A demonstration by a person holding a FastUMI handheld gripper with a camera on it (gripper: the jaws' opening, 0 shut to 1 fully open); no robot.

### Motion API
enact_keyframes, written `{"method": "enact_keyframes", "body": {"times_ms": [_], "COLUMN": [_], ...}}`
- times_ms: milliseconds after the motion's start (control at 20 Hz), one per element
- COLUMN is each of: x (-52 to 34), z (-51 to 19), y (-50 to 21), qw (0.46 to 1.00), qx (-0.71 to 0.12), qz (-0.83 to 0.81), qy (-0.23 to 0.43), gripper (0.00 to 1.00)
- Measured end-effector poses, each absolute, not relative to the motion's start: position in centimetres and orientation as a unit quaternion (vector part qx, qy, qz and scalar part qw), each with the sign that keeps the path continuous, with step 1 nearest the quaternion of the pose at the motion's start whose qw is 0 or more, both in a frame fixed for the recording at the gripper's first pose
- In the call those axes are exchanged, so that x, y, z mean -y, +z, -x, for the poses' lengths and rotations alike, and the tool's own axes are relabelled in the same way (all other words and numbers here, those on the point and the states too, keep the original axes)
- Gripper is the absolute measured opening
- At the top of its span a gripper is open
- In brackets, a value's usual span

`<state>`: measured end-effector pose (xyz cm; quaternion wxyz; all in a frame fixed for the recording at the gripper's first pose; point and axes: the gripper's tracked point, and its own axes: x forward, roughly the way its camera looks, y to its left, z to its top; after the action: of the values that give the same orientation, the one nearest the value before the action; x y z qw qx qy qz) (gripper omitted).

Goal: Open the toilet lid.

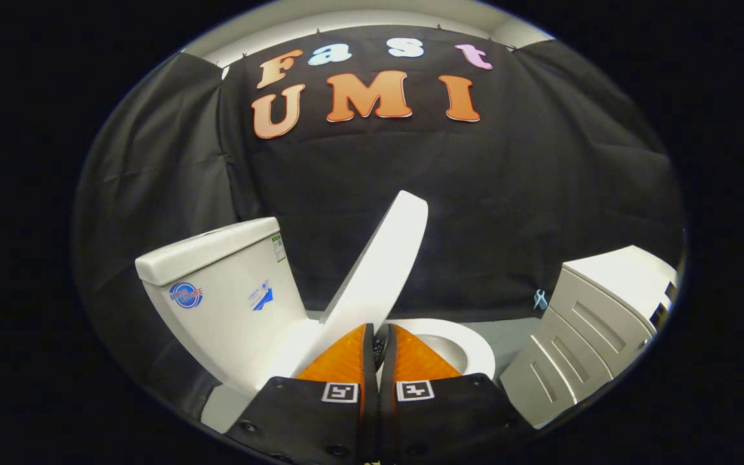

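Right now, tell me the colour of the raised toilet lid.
White, seen in the gripper view: the toilet lid stands tilted up.

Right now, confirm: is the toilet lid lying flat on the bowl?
No. The toilet lid stands raised, tilted toward the tank, beyond the hand-held gripper.

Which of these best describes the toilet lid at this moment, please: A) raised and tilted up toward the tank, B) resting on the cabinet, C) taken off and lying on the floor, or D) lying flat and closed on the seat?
A: the toilet lid stands raised at a slant just beyond the gripper, leaning toward the tank, with the seat uncovered; the fingers are nearly together.
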<state>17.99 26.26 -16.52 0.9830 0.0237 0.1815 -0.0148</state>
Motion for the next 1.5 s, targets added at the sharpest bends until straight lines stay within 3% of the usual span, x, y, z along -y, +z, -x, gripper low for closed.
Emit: {"method": "enact_keyframes", "body": {"times_ms": [1500], "x": [-41.2], "z": [-20.3], "y": [-12.0], "qw": [0.986], "qx": [-0.127], "qz": [0.100], "qy": [0.042], "gripper": [0.08]}}
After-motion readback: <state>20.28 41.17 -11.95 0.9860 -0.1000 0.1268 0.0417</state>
